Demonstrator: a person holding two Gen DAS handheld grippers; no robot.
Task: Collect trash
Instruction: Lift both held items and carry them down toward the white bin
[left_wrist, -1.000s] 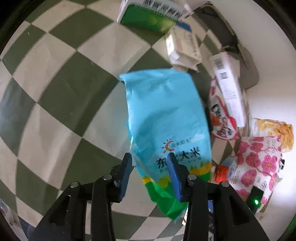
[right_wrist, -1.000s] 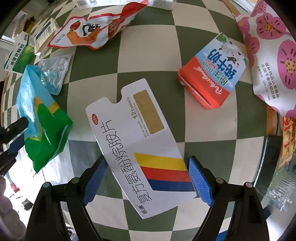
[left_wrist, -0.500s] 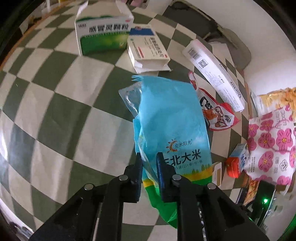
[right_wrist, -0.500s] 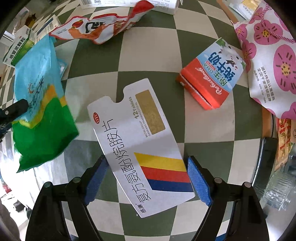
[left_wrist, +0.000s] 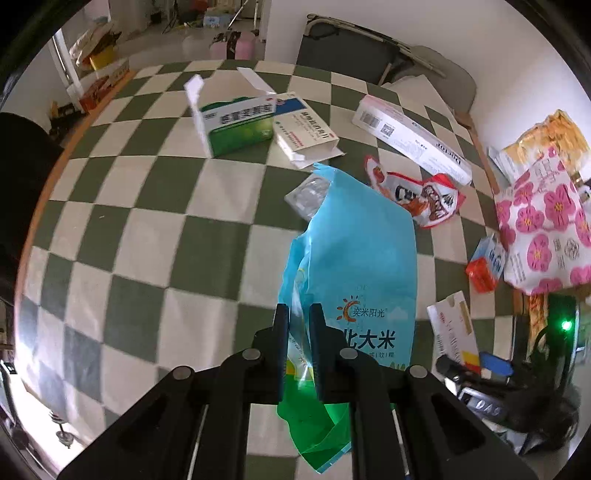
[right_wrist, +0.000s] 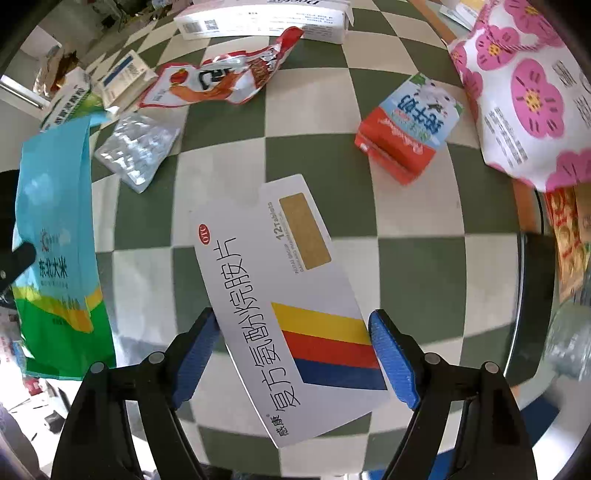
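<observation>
My left gripper (left_wrist: 298, 332) is shut on a blue and green rice bag (left_wrist: 354, 266) and holds it lifted above the checkered table (left_wrist: 147, 229). The bag also shows at the left of the right wrist view (right_wrist: 55, 229). My right gripper (right_wrist: 291, 354) is open, its blue pads on either side of a flat white medicine box (right_wrist: 280, 295) with yellow, red and blue stripes lying on the table. That box shows at the lower right of the left wrist view (left_wrist: 452, 325).
Other trash lies on the table: a green medicine box (left_wrist: 236, 123), a white open box (left_wrist: 304, 133), a long white box (left_wrist: 410, 138), a red snack wrapper (right_wrist: 221, 77), a clear blister pack (right_wrist: 138, 147), a red milk carton (right_wrist: 410, 129) and a pink flowered bag (right_wrist: 524, 92).
My left gripper has closed on the rice bag and lifted it up off the table, uncovering the blister pack. The right gripper has stayed open over the white box.
</observation>
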